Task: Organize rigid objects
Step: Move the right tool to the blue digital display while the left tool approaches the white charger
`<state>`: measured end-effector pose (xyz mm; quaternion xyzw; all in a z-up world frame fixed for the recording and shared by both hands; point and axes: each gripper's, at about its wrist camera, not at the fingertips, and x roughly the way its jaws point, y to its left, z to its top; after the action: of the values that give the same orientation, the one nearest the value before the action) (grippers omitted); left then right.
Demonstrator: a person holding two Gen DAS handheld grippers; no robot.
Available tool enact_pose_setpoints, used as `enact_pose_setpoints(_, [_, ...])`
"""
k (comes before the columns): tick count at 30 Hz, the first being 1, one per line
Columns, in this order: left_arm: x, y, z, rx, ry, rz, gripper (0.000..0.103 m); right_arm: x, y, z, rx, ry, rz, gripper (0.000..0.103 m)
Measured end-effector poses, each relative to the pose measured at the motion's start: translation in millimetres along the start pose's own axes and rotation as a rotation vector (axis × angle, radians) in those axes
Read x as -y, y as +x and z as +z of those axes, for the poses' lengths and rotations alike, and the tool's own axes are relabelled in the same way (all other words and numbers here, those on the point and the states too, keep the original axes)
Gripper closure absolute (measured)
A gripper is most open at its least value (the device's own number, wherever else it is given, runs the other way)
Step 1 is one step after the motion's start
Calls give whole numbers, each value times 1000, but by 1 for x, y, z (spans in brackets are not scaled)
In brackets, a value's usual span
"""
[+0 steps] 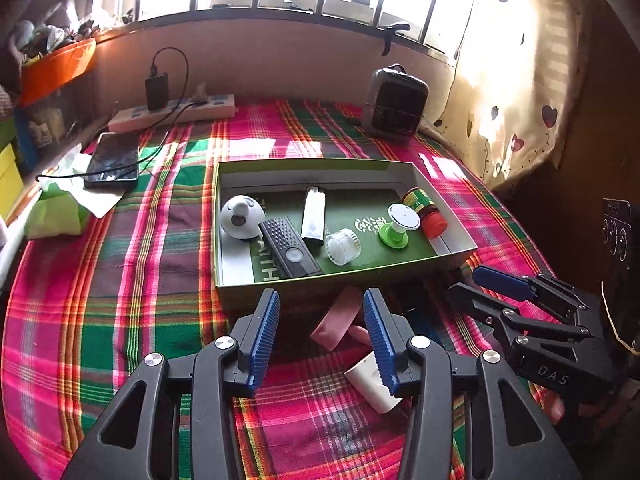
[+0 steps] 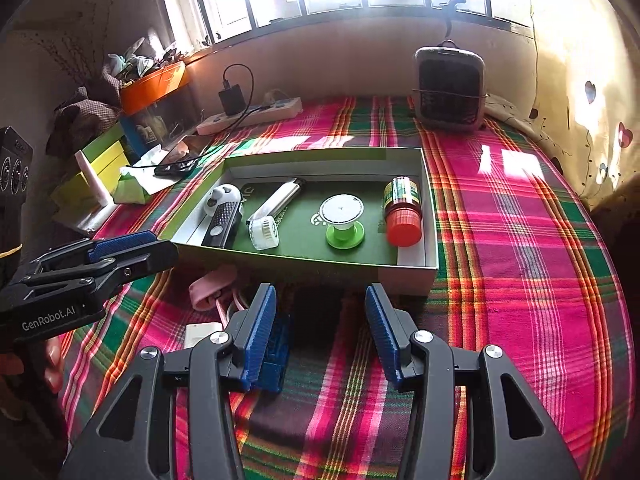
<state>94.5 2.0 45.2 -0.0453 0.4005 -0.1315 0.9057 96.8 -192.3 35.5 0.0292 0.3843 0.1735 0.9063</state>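
Blue ribbed pads line both tools. The left gripper [image 1: 320, 336] hovers above the plaid cloth [image 1: 120, 280] with its jaws apart and nothing between them; a pink block [image 1: 336, 320] and a white block [image 1: 372, 384] lie on the cloth just below and beside its right pad. The right gripper [image 2: 320, 332] likewise stands released, empty, with a blue ribbed object [image 2: 276, 356] lying on the cloth behind its left pad.

Just beyond both sits the shallow green box [image 1: 228, 284], and the sorted things rest on its floor: a white panda-like figure [image 1: 240, 216] at the left wall, a black remote [image 1: 288, 246] leaning against it, then a white lighter [image 1: 314, 216], a clear ribbed cap [image 1: 342, 246], a green-based spool [image 1: 400, 224] and, near the right wall, a red-capped bottle [image 1: 426, 212] (lying on its side).

Farther back are a phone [image 1: 114, 160], a power strip [image 1: 176, 112] with a charger plugged in, and a small grey heater [image 1: 396, 104] below the window.
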Motion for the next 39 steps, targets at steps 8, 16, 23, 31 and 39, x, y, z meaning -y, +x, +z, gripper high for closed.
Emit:
enact_pose_setpoints(8, [-19,-3,-28,-28,-77,-12,59,1,2,-14,-27,12,-2,53])
enact_pose_setpoints(16, [-27,-3,-40,-39,-103,-31,58,-6,8,-20,-60,-7,11,51])
enact_pose_setpoints(23, [-31,-2,-47,-51,-112,-37,58,-15,15,-22,-85,-33,17,51])
enact_pose_setpoints(31, [-34,-2,-50,-54,-117,-46,58,-22,21,-23,-110,-54,15,51])
enact_pose_setpoints(39, [-35,-3,-50,-55,-116,-48,58,-34,31,-22,-133,-89,13,51])
